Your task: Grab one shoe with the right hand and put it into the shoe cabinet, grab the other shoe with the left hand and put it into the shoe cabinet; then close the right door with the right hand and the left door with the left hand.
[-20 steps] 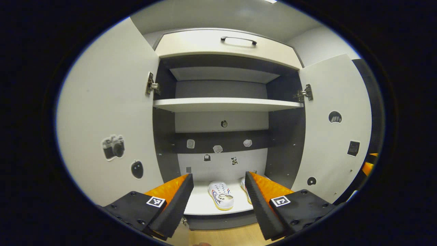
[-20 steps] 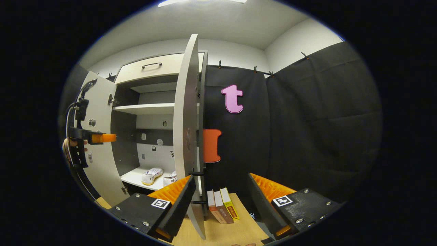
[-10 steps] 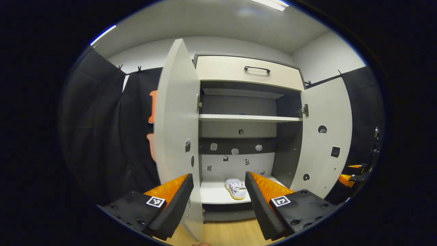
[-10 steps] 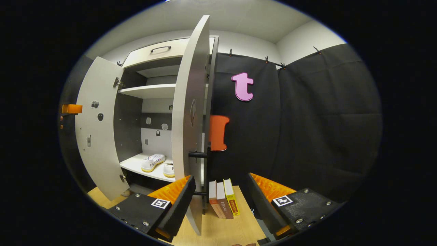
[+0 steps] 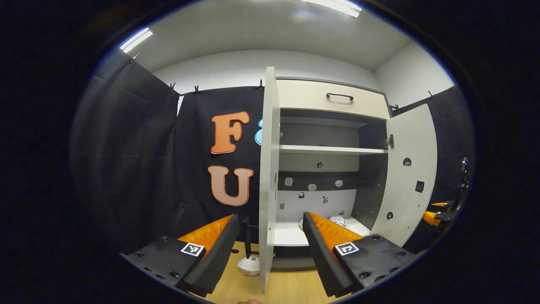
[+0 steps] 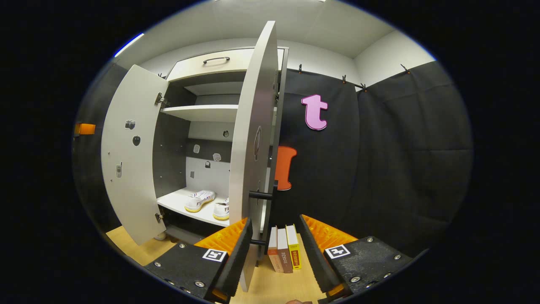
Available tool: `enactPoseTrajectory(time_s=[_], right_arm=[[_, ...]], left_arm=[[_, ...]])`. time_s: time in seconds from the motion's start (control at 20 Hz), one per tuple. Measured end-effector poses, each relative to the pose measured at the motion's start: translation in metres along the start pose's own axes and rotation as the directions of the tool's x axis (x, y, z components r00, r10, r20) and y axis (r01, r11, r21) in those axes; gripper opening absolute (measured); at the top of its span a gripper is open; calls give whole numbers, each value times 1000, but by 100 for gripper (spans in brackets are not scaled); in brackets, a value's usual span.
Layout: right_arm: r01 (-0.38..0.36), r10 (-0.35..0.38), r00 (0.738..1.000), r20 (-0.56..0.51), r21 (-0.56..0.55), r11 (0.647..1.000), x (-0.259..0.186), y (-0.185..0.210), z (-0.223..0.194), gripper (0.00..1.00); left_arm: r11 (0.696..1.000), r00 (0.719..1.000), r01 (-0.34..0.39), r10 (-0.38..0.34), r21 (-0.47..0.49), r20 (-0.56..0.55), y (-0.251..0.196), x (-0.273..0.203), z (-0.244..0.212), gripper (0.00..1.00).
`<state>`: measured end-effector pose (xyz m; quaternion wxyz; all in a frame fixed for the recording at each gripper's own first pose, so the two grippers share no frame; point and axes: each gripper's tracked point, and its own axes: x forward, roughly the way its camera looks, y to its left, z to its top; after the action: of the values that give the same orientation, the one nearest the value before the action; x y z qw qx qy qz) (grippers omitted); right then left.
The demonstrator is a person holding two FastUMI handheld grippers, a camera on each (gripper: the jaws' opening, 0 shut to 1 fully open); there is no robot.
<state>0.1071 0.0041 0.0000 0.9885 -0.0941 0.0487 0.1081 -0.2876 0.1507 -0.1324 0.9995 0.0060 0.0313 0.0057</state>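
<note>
Two white shoes (image 6: 200,200) (image 6: 221,210) lie side by side on the bottom shelf (image 6: 177,202) of the open shoe cabinet. In the left gripper view one shoe (image 5: 340,220) peeks out beside a finger. The left door (image 5: 268,177) stands edge-on straight ahead of my open left gripper (image 5: 270,236), with nothing held. The right door (image 6: 253,143) also stands edge-on, just ahead of my right gripper (image 6: 274,240), whose fingers are apart but fairly narrow. The right door's black handle (image 6: 261,195) juts out on the outer side. The right gripper (image 5: 438,213) shows far right, beyond the right door (image 5: 407,177).
Three books (image 6: 284,249) stand on the wooden floor against the black wall, right of the cabinet. A small white bowl-like thing (image 5: 249,265) sits on the floor by the left door's foot. An upper shelf (image 6: 202,113) and a drawer (image 5: 333,99) top the cabinet.
My left gripper has swung to the left, so the left door went from broadside to edge-on before it. My right gripper has neared the right door's edge and its fingers have narrowed.
</note>
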Motion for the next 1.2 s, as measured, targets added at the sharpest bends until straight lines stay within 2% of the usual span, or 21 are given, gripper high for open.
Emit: enactPoseTrajectory(time_s=[0.3, 0.6, 1.2], right_arm=[[-42, 42, 999, 2, 39, 998, 5, 30, 0, 69], [-63, 62, 998, 7, 70, 996, 12, 60, 2, 70], [-48, 48, 999, 6, 140, 989, 44, 101, -6, 75]], left_arm=[[1000, 1000, 23, -23, -10, 8, 9, 0, 4, 97], [1000, 1000, 11, -11, -8, 10, 32, -5, 7, 97], [1000, 1000, 0, 0, -9, 29, 64, -11, 12, 96]])
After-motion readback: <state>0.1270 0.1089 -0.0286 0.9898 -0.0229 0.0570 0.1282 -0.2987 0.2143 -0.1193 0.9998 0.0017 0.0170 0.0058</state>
